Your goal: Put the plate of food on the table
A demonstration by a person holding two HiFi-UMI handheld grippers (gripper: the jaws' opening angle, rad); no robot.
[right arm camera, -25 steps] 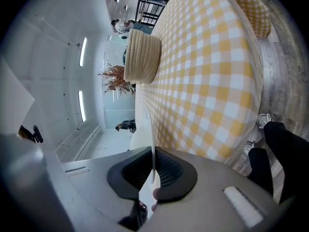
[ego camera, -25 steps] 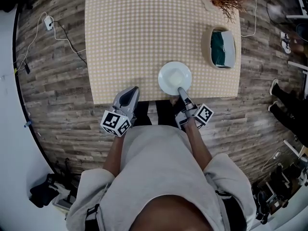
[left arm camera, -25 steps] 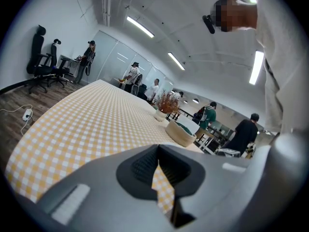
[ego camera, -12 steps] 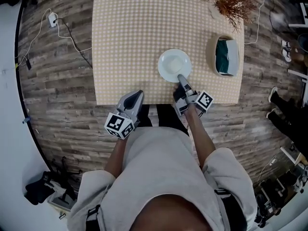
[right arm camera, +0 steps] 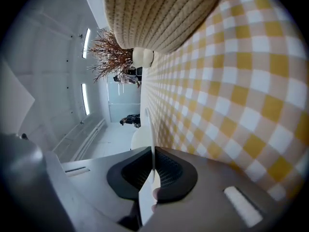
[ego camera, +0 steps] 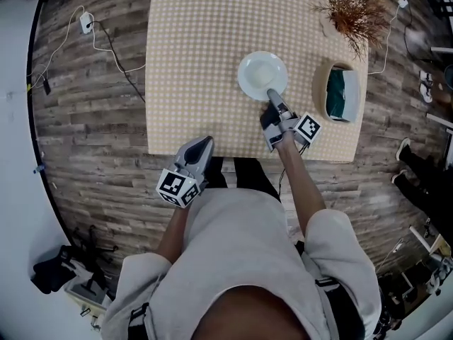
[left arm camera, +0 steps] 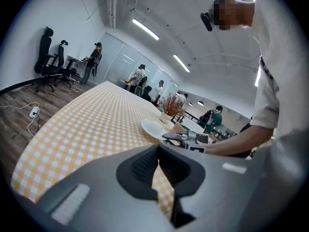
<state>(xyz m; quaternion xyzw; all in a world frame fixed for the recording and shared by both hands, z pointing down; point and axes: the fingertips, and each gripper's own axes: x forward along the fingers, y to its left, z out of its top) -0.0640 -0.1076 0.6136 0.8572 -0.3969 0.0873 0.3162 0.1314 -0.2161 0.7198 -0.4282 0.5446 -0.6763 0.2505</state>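
Clamping the near rim of the white plate (ego camera: 262, 75), the right gripper (ego camera: 271, 94) has its jaws closed on the thin edge, which runs straight between the pads in the right gripper view. The plate reaches ahead of this gripper over the yellow-checked tablecloth (ego camera: 198, 48); whether it rests on the cloth cannot be told. Off to this gripper's right stands a woven basket (ego camera: 318, 91) with something teal (ego camera: 338, 94) inside, and farther ahead on that same side a dried plant (ego camera: 352, 9). The left gripper (ego camera: 204, 143) hovers at the table's near edge, jaws together with nothing between them, the plate lying ahead and to its right.
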